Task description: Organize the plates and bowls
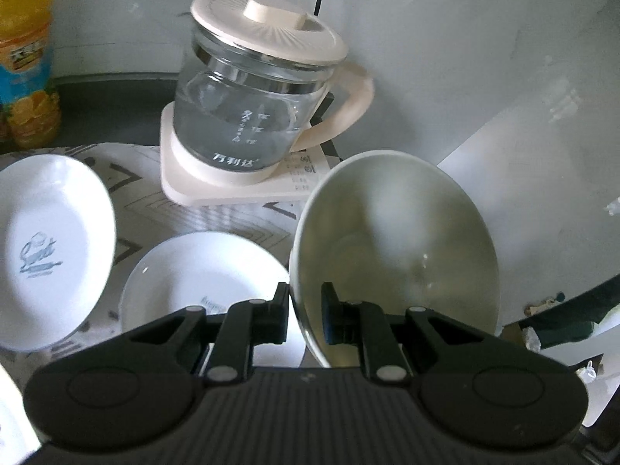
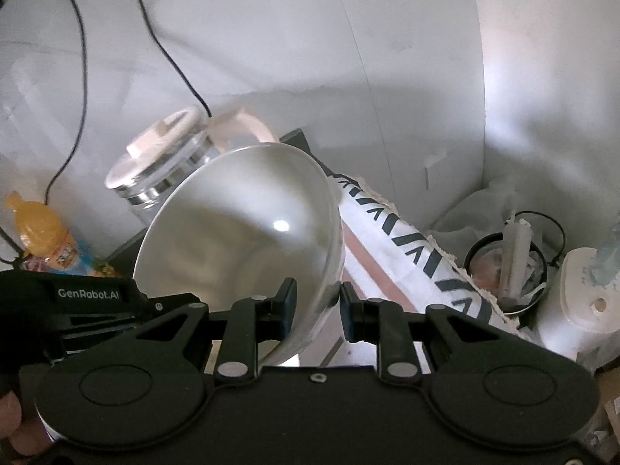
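A white bowl (image 1: 395, 248) is held tilted in the air, its hollow facing the left wrist camera. My left gripper (image 1: 306, 298) is shut on its left rim, one finger inside and one outside. In the right wrist view the same bowl (image 2: 240, 228) is tilted, and my right gripper (image 2: 317, 296) is shut on its right rim. Below, a small white plate (image 1: 201, 283) lies on the patterned cloth (image 1: 217, 213). A second white plate with blue script (image 1: 46, 252) sits to its left. The other gripper's black body (image 2: 77, 302) shows at the left of the right wrist view.
A glass kettle with a cream lid (image 1: 255, 100) stands on its base behind the plates. An orange juice bottle (image 1: 23, 54) stands at the far left. A black cord (image 2: 77, 77) hangs on the wall. A dark cup holding items (image 2: 507, 263) and a white appliance (image 2: 581, 302) stand at the right.
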{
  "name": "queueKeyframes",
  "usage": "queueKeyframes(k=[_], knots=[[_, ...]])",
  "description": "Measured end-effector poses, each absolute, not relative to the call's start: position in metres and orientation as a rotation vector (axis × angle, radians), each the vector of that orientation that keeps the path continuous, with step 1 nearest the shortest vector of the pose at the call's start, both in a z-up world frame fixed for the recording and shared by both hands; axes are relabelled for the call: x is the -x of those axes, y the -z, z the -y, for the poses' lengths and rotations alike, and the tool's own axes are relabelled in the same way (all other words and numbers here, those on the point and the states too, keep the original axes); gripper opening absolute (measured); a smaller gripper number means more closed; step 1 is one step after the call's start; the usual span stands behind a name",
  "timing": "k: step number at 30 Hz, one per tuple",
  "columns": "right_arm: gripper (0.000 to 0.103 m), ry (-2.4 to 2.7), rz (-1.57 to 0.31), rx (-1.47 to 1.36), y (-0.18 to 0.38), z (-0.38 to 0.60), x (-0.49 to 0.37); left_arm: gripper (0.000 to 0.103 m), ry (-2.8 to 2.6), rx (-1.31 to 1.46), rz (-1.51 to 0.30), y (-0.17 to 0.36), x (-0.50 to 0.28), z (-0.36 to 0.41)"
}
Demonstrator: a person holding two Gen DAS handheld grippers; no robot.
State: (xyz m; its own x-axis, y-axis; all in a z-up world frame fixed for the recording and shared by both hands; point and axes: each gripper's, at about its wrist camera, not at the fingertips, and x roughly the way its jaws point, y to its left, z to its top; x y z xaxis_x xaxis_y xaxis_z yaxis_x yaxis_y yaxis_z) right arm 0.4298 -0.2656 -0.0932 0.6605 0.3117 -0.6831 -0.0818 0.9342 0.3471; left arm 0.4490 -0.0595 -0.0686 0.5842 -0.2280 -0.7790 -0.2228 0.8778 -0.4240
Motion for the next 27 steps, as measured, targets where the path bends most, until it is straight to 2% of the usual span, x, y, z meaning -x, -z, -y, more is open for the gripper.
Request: queueKeyframes(k=[14, 27], knots=[[0.024, -0.228, -0.761, -0.302, 0.064, 0.251, -0.349, 0.015, 0.017, 0.537, -0.905, 0.039, -0.366, 0.039], [0.024, -0.241, -0.749, -0.305, 0.061, 0.243, -0.287, 0.015, 0.008, 0.552, -0.9, 0.04, -0.297, 0.031]])
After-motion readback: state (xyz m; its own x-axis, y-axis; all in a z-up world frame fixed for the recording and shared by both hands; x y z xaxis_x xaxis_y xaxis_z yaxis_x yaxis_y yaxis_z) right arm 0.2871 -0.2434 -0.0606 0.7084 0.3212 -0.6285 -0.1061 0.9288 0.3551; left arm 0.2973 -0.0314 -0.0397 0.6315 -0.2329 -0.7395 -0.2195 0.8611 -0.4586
